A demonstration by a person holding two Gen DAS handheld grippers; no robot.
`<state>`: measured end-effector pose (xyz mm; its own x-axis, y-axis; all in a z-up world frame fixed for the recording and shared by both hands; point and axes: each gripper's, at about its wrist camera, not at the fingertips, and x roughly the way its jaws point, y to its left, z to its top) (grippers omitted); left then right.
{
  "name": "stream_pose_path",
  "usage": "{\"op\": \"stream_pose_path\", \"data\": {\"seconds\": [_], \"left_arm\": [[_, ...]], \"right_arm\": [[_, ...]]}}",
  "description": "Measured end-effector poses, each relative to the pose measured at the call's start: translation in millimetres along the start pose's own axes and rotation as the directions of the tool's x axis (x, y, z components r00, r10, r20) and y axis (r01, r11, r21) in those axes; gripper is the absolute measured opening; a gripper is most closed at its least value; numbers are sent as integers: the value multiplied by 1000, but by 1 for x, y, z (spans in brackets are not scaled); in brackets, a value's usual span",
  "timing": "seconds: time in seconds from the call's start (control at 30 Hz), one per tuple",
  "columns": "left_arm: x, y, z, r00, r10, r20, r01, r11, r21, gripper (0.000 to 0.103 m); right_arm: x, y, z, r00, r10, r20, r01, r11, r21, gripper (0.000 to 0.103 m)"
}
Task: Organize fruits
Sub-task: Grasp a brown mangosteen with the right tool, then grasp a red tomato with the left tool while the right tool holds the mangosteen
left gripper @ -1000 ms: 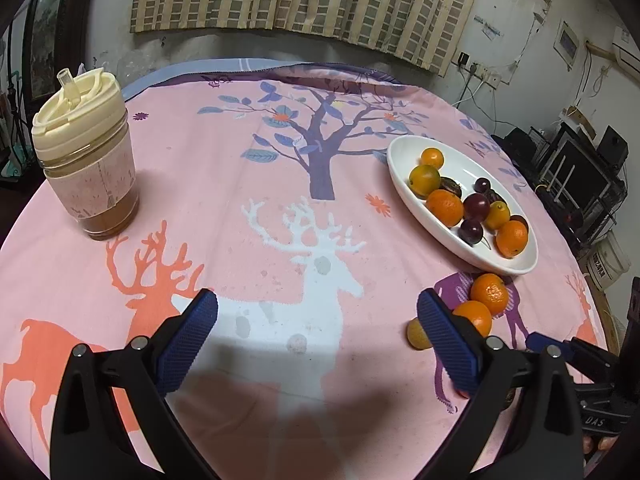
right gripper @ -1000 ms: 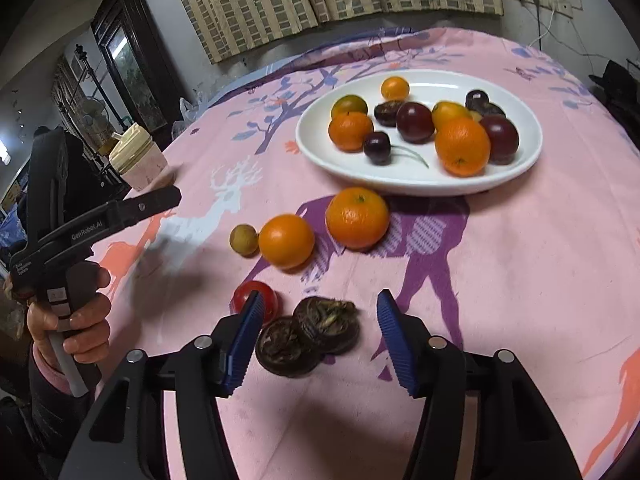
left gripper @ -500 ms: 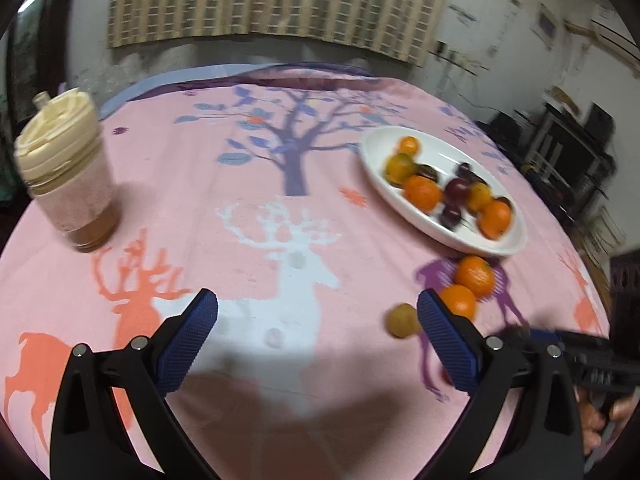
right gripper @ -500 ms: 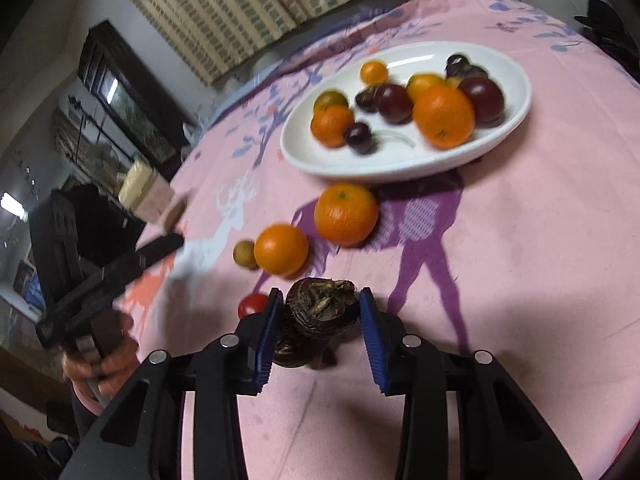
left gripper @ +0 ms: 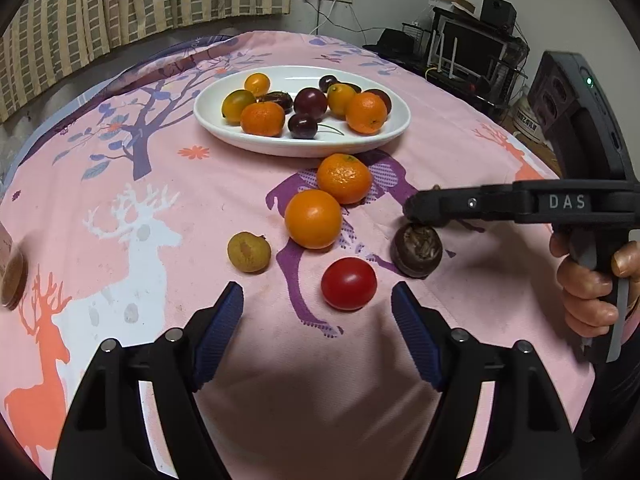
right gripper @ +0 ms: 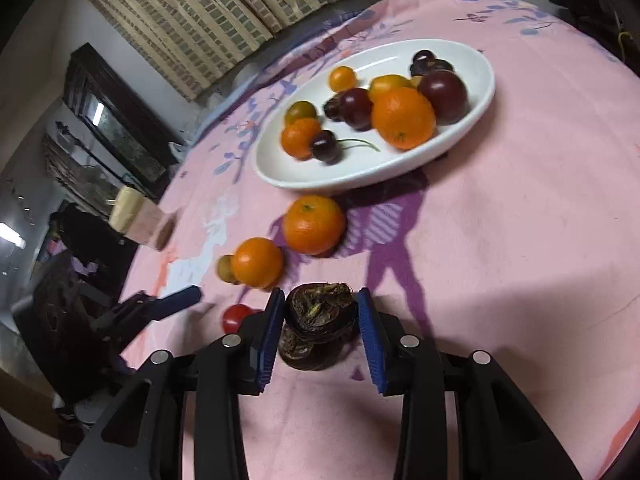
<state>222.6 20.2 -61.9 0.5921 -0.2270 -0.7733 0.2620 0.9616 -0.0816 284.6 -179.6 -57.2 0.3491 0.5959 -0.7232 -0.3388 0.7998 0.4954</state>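
Observation:
A white oval plate (left gripper: 304, 148) (right gripper: 476, 116) holds several oranges, dark plums and cherries. On the pink cloth lie two oranges (left gripper: 313, 218) (left gripper: 344, 178), a small yellow-brown fruit (left gripper: 249, 251), a red tomato (left gripper: 349, 283) and a dark brown water chestnut (left gripper: 417, 247). My right gripper (right gripper: 320, 312) is shut on a second dark chestnut (right gripper: 320, 308) and holds it just above the one on the cloth (right gripper: 310, 352). My left gripper (left gripper: 318, 304) is open and empty, just short of the tomato.
A cream-lidded cup (right gripper: 134, 216) stands at the table's far left. The right gripper's handle and the hand holding it (left gripper: 584, 216) reach in from the right. Shelves and electronics (left gripper: 472, 52) stand beyond the table.
My right gripper closed on the upper chestnut and lifted it slightly. My left gripper swung right and nearer, toward the loose fruits, staying open.

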Motion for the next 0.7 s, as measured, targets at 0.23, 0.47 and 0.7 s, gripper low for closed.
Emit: {"op": "stream_pose_path", "data": {"seconds": [0.23, 0.47, 0.7], "left_arm": [[-1, 2, 0, 1000, 3, 4, -3, 1000, -2, 74], [11, -8, -1, 997, -62, -44, 63, 998, 29, 49], [24, -15, 5, 998, -11, -55, 14, 998, 57, 45]], "right_arm": [[-14, -5, 1, 994, 93, 59, -95, 995, 36, 37], [-20, -4, 3, 993, 86, 81, -89, 995, 34, 38], [-22, 0, 1, 994, 67, 88, -68, 998, 8, 38]]}}
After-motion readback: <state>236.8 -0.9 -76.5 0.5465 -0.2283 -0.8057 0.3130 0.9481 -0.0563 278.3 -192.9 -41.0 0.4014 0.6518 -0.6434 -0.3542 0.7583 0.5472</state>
